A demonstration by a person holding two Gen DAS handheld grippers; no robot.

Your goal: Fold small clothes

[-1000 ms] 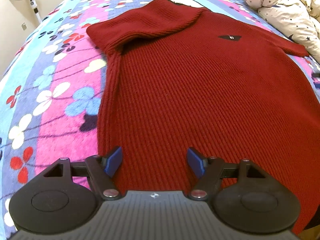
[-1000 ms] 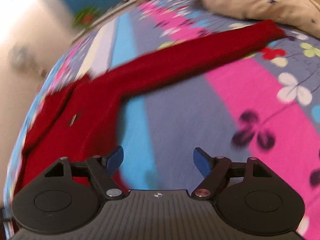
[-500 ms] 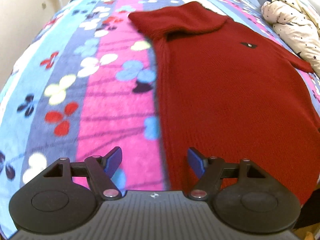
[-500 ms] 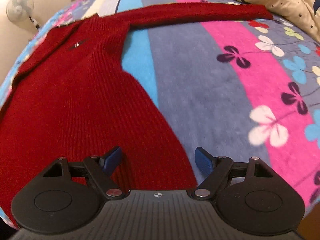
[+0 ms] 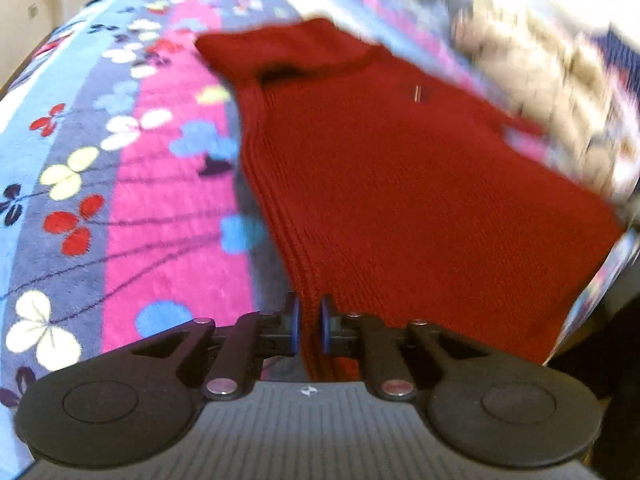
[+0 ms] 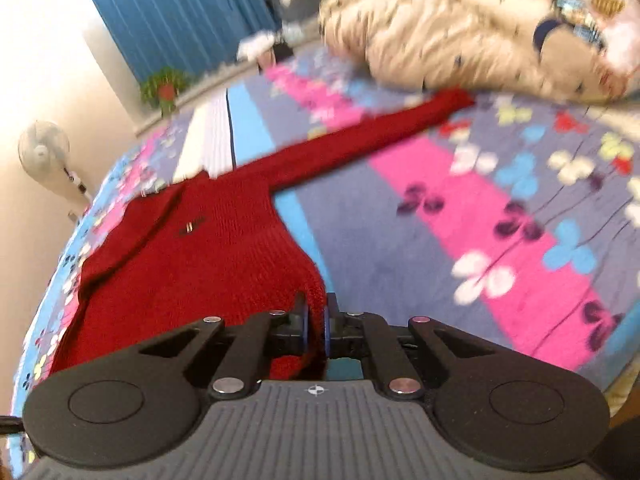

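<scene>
Both grips just landed. A second ago my jaws stood wide over the red sweater; now the left gripper has clamped down on the hem at the sweater's left bottom corner, and the right gripper has done the same at the right bottom corner. Knit is visibly bunched between the blue pads in both wrist views, so neither jaw closed on air.

Sweater lies face up on the flowered bedspread, body flat, collar end far from me. Left sleeve is folded in across the chest; right sleeve is stretched straight out toward the cream quilt (its cuff ends just beside it, can't tell if touching).

What it means: hem is secured at both corners, so I judge the next step is lifting it and carrying it up toward the collar for a bottom-to-top fold. Concern: that right sleeve isn't tucked in yet, so it may stick out of the fold. Both views are motion-blurred, so fine detail is uncertain.
</scene>
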